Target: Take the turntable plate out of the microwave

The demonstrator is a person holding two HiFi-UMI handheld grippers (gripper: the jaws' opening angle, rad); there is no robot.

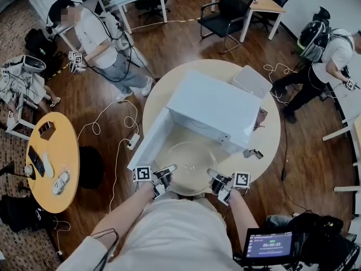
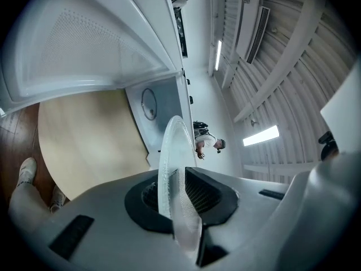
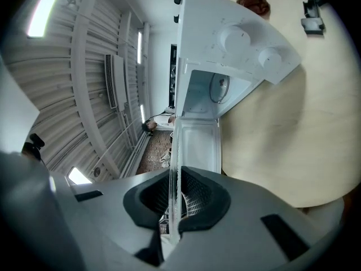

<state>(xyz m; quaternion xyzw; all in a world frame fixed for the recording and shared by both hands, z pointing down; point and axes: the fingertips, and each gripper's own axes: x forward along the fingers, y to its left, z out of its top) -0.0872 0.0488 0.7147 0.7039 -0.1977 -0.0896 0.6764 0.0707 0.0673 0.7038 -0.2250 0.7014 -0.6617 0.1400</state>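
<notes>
While clamped at opposite rim edges, turntable plate [image 1: 192, 164] out of the cavity, held roughly level just in front of the open microwave [image 1: 217, 103], over the near edge of the round bench [image 1: 272, 143]. Clear glass disc with raised rim, faint pebbled texture toward the edge in the left gripper view. Left gripper [image 1: 167, 174] closed onto the plate's left rim, black ribbed pads [image 2: 206, 193] pressing on both faces of the glass. Right gripper [image 1: 215, 176] pinched tight on the right rim, glass seen edge-on there as a thin bright line between the pads. Grey smooth moulded gripper bodies, each with a cube of black-and-white square markers. Microwave white, boxy, smooth-skinned, with two round knobs [image 3: 232, 38] on the control panel. Door [image 1: 148, 143] swung wide to the left in the head view, its inner window a fine dotted mesh in the left gripper view. Cavity pale and bare-looking past the plate. Bench top pale wood, matte, circular. White rectangular tub [image 1: 252, 81] on the bench behind the microwave, small dark bits [image 1: 252, 153] lying to the right, too small to tell what. Dark plank floor [image 1: 169, 38] all around, white cables trailing across it.
</notes>
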